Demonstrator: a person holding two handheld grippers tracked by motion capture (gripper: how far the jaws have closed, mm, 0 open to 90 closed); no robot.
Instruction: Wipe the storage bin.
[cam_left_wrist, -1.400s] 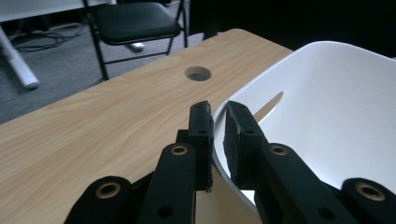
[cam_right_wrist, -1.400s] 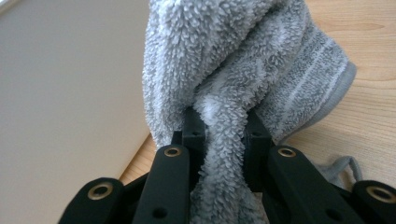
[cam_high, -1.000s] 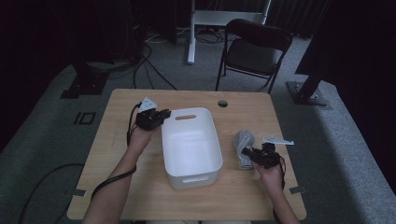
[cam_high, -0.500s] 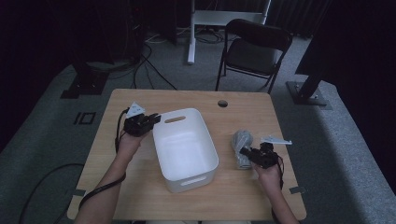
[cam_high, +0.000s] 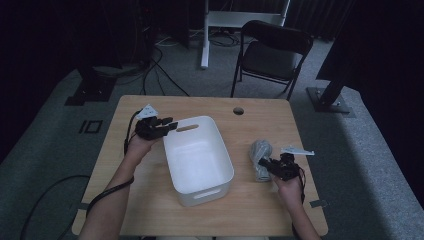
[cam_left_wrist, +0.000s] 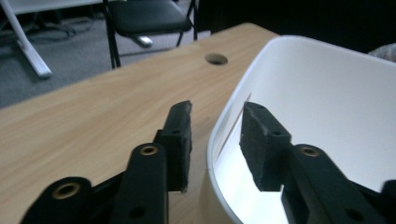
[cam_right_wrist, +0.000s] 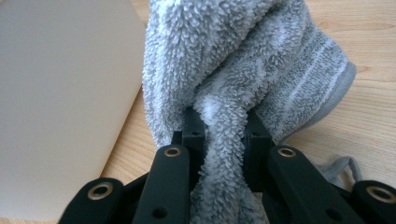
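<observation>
A white rectangular plastic basket (cam_high: 198, 160) with handle slots sits at the middle of a light wooden table (cam_high: 250, 120), turned slightly askew. It is the landmark here.

At the basket's far left corner, the left gripper (cam_high: 169, 125) has its black jaws spread apart, one outside the basket's rim and one inside. In the left gripper view (cam_left_wrist: 215, 140) the white rim runs up through the gap between the pads, which do not seem to press on it. The jaws appear placed so that clenching would grip the wall and steady or shift the basket.

To the basket's right, just beside its long side, lies a bunched grey terry-cloth towel (cam_high: 260, 159). The right gripper (cam_high: 265, 165) is clamped on a fold of it; in the right gripper view (cam_right_wrist: 223, 135) the fluffy cloth (cam_right_wrist: 233, 56) is squeezed between both jaws, with the basket's pale wall close by. That hold looks meant for lifting the towel over the rim.
</observation>
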